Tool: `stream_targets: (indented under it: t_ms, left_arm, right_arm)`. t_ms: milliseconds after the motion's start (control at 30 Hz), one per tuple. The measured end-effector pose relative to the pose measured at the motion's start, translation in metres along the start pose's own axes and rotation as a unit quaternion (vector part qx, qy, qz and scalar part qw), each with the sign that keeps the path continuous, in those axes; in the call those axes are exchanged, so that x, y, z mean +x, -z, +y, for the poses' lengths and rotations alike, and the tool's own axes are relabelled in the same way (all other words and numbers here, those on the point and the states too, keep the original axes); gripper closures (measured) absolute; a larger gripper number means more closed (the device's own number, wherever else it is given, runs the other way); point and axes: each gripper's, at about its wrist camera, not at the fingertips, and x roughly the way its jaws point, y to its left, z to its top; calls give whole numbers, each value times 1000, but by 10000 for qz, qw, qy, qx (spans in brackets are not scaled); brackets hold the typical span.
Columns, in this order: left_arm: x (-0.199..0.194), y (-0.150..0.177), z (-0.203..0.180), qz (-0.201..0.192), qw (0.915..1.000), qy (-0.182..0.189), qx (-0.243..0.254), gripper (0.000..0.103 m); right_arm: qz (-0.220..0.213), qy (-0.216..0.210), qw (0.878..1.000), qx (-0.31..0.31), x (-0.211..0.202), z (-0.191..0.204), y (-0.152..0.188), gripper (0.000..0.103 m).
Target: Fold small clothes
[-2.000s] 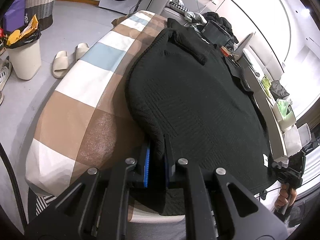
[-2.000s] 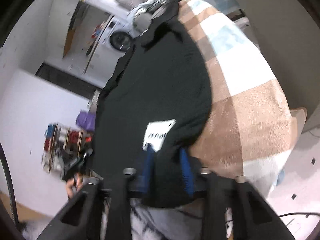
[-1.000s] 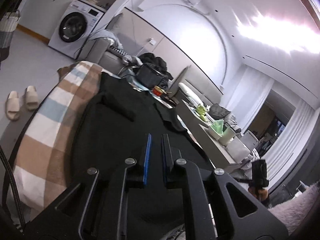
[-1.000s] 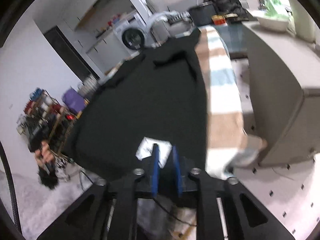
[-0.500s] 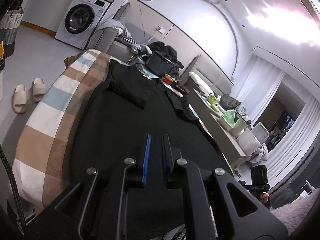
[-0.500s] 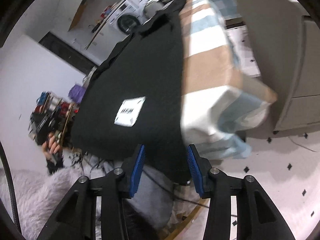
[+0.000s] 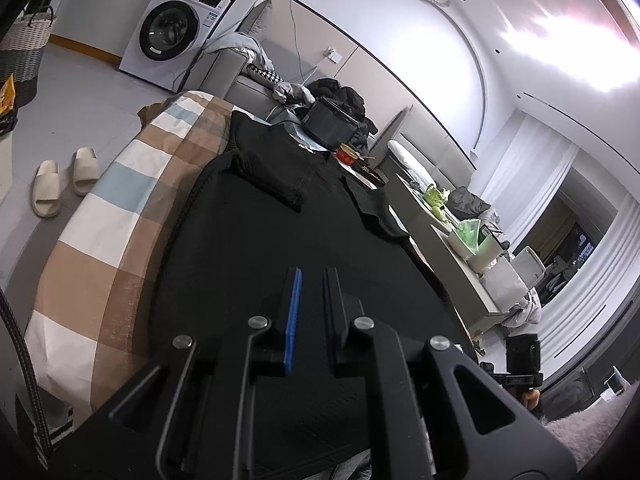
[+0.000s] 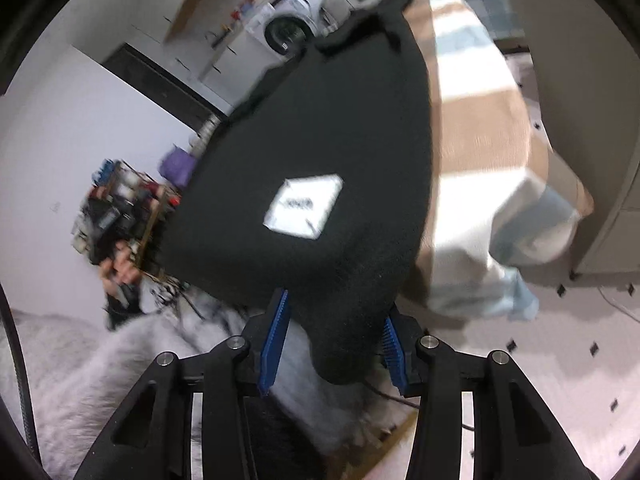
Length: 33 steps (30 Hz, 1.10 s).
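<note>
A black knit sweater lies flat on a checked blanket over a table, its collar at the far end. My left gripper hovers over the sweater's near hem with its jaws narrowly apart and nothing between them. In the right wrist view the sweater shows a white label, and its near corner hangs off the table edge. My right gripper is open wide, its blue pads on either side of that hanging corner, not pinching it.
Slippers lie on the floor to the left. A washing machine stands at the back. A grey counter with green items runs along the right. A black box sits beyond the sweater. A cluttered shelf stands beside the table.
My right gripper let go of the sweater's corner and opened wide. My left gripper's jaws parted slightly and the hem left them. Both views swung during the motion.
</note>
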Motion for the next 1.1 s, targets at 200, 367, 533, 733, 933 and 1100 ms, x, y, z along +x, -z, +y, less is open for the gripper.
stream_targets:
  t_ms: [200,367,533,733,933,1100]
  left_arm:
    - [-1,0,1,5,10000,-4,1,96]
    - [-1,2,1,29,10000,-8,-1,96]
    - [1,3,5,90,9999,-61,-32,96]
    - [4,3,10,121,9998,-117,-85,94]
    - [7,3,21,160,9992,-274,-224,87]
    - [0,-1,40,16,9950,-836,-540,65]
  right_arm:
    - [63,-128,9997,204,12,-10,5,59]
    - [-398,-636,9968,-291,-17,16,-1,59]
    - [-740,-137,9971,-66,-29,6,-14,58]
    - [-1011,3,9942,380,-33,-11,-29,58]
    - [-942,-21,9952,249,-17,-3,-51,59]
    - [-997,-39,9949,166,-10,7,-54,60]
